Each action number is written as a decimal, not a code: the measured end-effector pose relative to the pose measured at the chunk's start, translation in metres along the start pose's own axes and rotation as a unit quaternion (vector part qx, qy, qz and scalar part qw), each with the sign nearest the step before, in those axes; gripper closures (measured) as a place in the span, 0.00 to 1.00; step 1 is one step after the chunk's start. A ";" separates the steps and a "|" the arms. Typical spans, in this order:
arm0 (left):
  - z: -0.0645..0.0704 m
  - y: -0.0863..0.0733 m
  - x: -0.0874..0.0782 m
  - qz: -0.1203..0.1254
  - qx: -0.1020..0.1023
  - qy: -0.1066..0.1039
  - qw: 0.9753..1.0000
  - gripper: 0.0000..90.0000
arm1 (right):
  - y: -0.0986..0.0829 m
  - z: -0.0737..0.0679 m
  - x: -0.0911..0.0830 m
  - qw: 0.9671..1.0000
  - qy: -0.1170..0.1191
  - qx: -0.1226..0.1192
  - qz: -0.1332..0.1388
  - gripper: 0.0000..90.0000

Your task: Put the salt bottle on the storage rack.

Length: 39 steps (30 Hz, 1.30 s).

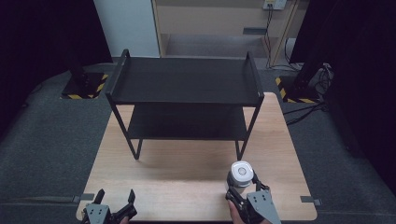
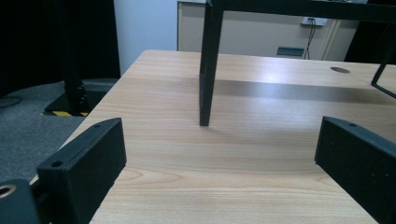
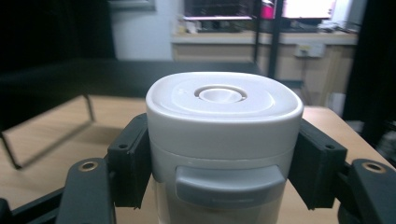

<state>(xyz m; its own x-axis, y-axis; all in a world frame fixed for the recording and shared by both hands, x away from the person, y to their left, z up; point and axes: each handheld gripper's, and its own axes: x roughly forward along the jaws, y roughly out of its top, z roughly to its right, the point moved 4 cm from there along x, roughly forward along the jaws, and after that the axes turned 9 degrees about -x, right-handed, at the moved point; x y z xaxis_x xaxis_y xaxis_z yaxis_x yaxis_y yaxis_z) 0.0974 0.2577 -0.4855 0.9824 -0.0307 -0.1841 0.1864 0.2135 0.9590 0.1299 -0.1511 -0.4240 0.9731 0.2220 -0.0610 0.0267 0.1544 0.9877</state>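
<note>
A white-lidded canister stands upright near the front right of the wooden table. My right gripper is shut on the canister, its two black jaws pressed against the sides just under the lid. A grey latch tab sits on the canister's near face. A black two-tier metal shelf stands at the back of the table, both tiers bare. My left gripper rests open at the table's front left corner, nothing between its jaws; ahead of it stands a black shelf leg.
Grey carpet surrounds the table. Black stand bases with yellow-black hazard tape sit on the floor at the left and right of the shelf. Cables trail on the floor at the right. A pale cabinet stands behind.
</note>
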 end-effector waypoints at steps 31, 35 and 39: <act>-0.009 0.006 0.000 0.010 -0.018 -0.013 1.000 0.01 | 0.088 0.004 0.109 0.998 0.042 -0.007 0.036 0.36; -0.012 0.007 0.002 0.010 -0.018 -0.011 1.000 0.01 | 0.091 0.003 0.122 0.999 0.035 -0.005 0.031 0.36; -0.015 0.009 0.004 0.011 -0.020 -0.009 1.000 0.01 | 0.095 0.000 0.134 0.999 0.030 -0.007 0.024 0.36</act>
<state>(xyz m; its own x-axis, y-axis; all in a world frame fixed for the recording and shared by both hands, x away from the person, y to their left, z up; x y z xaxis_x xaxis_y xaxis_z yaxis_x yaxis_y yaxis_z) 0.1031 0.2738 -0.4808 0.9862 -0.0442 -0.1593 0.1653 0.2532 0.9532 0.2624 -0.1072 -0.3385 0.9578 0.2867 -0.0229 -0.0228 0.1552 0.9876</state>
